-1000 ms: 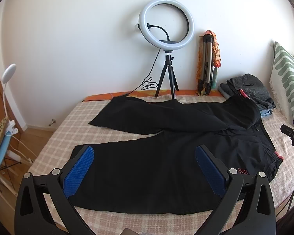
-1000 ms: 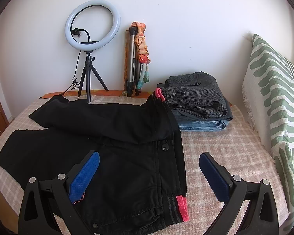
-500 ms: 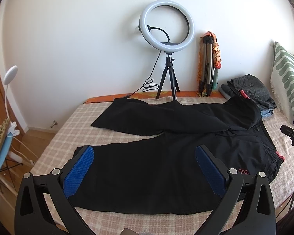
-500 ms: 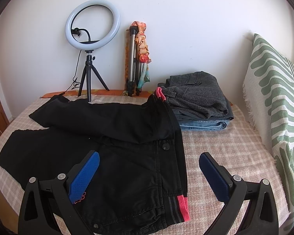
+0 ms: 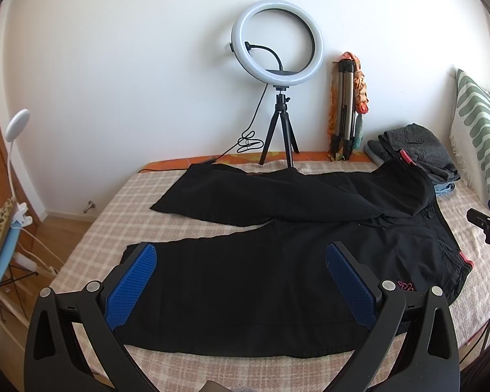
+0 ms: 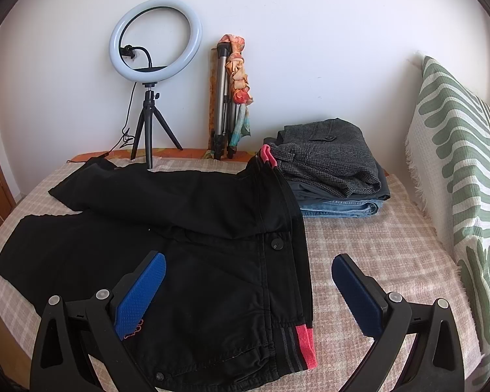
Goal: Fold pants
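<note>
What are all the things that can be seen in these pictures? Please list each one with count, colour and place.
black pants: 1, black with pink trim, spread on the bed
bed: 1, beige checked cover
ring light: 1, white on black tripod, by the wall
folded tripod: 1, silver, orange scarf on it, against the wall
folded clothes: 1 stack, grey over blue denim, beside the pillow
pillow: 1, white and green, right
left gripper: open, above the pants
right gripper: open, over the waistband
</note>
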The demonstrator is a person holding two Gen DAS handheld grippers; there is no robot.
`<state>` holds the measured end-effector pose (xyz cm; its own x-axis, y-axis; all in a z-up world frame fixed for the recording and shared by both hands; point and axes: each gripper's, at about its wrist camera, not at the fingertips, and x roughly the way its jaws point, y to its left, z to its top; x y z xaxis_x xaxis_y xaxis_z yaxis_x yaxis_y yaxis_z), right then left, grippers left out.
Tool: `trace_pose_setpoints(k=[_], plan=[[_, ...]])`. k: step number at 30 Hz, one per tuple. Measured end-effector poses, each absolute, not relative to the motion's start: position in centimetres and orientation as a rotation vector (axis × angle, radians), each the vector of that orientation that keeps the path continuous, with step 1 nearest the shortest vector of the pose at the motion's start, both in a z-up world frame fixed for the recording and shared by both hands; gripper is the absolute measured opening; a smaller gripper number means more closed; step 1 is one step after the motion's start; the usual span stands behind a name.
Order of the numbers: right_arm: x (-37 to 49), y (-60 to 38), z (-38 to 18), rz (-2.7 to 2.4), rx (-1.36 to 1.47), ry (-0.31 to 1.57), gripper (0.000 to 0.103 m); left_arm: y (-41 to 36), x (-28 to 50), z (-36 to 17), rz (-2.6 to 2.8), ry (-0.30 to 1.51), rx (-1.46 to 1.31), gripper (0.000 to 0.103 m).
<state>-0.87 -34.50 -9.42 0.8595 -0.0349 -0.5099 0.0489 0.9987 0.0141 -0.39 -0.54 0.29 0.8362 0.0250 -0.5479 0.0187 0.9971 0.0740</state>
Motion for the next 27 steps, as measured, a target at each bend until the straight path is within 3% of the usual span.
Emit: trace_pose_setpoints(k=[27], plan=[[-0.88,-34.27,-9.60,-0.043,0.029,0.538,0.103,-0.83,-0.34,0.37,0.014,0.575,0.082,0.103]])
